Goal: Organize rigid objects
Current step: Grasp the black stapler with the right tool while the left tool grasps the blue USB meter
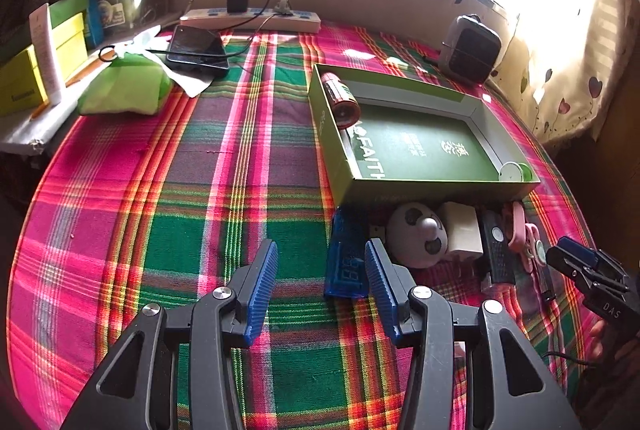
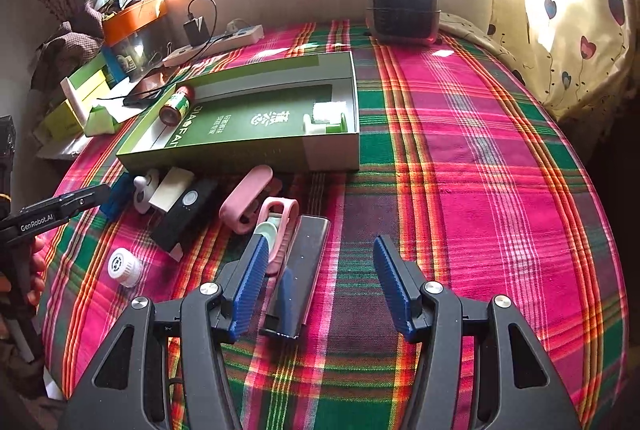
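Holding both grippers over the plaid cloth (image 1: 168, 213), you have each pair of fingers spread wide, gripping nothing. Your left gripper (image 1: 322, 262) sits just beside a blue module (image 1: 346, 262); a panda toy (image 1: 418, 234), white charger (image 1: 462, 230) and black remote (image 1: 496, 250) line the near wall of the green box (image 1: 340, 165). Your right gripper (image 2: 320, 262) straddles a dark slab (image 2: 308, 246), beside a pink clip (image 2: 280, 222). In the box: a battery (image 2: 176, 103) at one end, a white reel (image 2: 320, 121) at the other.

A plaid cloth (image 1: 160, 213) covers the worktop. At the back lie a power strip (image 1: 256, 17), a dark phone (image 1: 197, 47), a small heater (image 2: 404, 5) and a heart-patterned curtain (image 2: 568, 41).
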Motion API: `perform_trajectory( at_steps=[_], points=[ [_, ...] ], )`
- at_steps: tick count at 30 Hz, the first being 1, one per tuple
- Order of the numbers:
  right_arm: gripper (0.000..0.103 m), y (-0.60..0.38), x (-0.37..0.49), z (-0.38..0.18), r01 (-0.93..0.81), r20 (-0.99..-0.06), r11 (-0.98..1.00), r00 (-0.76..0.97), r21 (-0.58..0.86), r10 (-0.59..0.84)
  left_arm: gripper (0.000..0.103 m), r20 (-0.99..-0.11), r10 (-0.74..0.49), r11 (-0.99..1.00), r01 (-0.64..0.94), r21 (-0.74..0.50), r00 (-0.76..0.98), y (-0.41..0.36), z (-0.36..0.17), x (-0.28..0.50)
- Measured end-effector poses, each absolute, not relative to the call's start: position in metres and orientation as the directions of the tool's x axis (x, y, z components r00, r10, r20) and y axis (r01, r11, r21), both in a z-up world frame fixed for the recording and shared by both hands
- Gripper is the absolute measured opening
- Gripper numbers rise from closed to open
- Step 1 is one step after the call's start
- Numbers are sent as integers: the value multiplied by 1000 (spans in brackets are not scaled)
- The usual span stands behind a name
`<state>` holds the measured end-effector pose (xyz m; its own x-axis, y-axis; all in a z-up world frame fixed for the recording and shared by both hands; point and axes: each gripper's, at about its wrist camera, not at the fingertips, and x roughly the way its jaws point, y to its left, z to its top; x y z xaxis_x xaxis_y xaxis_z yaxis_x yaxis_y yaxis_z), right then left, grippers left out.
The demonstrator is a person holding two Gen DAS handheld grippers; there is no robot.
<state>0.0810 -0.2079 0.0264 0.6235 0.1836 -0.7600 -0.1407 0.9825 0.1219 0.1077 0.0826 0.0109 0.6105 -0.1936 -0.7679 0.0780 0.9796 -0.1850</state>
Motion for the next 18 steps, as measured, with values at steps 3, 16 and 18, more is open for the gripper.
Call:
perform_trajectory(
  at_steps=[3, 16, 18],
  points=[
    [56, -206, 77, 26, -146, -760, 982, 622, 123, 188, 45, -768, -201, 979, 89, -186, 608, 80, 11, 107],
    [56, -200, 64, 17, -175, -780, 982, 604, 73, 165, 45, -787, -190, 982, 107, -157, 586, 71, 3, 108],
    [56, -199, 66, 13, -172, -786, 982, 596, 73, 163, 45, -789, -180, 984, 108, -144, 587, 69, 3, 108]
  ],
)
